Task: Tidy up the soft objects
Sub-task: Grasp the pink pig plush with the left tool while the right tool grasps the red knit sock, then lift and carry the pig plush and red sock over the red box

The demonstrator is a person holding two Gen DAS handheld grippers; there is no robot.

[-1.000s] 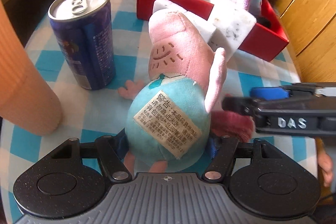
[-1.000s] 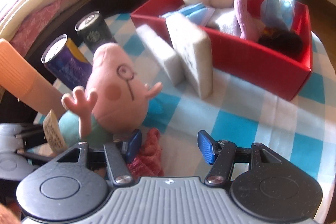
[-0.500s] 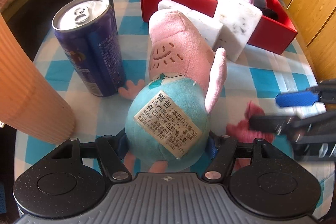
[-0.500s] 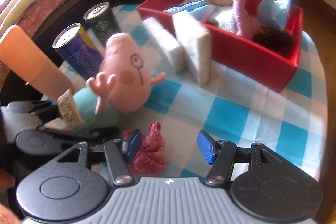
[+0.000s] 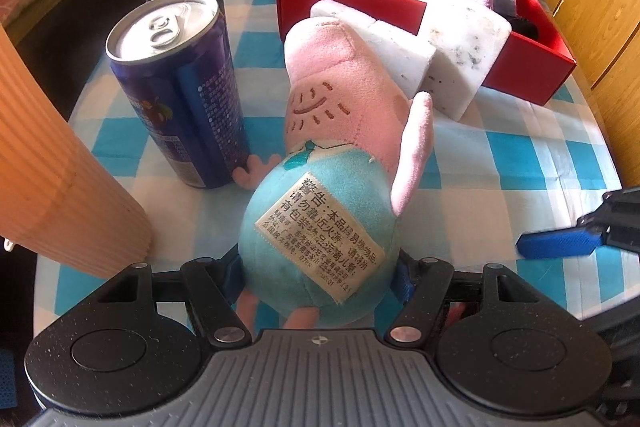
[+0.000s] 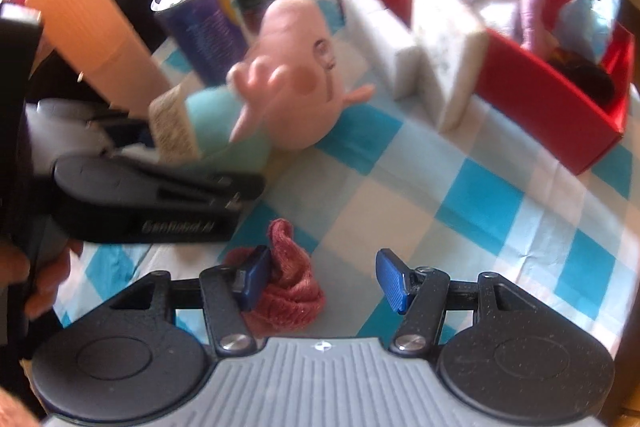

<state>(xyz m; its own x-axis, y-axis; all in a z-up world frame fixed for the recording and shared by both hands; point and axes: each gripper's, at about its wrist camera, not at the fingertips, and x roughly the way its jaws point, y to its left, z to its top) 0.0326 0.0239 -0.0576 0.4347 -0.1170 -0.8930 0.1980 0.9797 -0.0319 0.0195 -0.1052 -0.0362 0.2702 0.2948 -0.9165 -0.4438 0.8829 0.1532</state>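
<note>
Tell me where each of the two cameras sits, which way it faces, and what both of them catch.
Left wrist: rides the left gripper, looking along its fingers past the pig plush clamped between them toward the red box; the right gripper's blue pad enters at right.
Right wrist: rides the right gripper, open around the red cloth, facing across the checked tablecloth; the left gripper and a bare hand show at left.
Shared: plush, purple can, sponges, box.

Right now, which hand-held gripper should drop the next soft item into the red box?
Left. The left hand-held gripper is already shut on the pig plush, facing the red box. The right hand-held gripper is open, the red cloth ungrasped.
</note>
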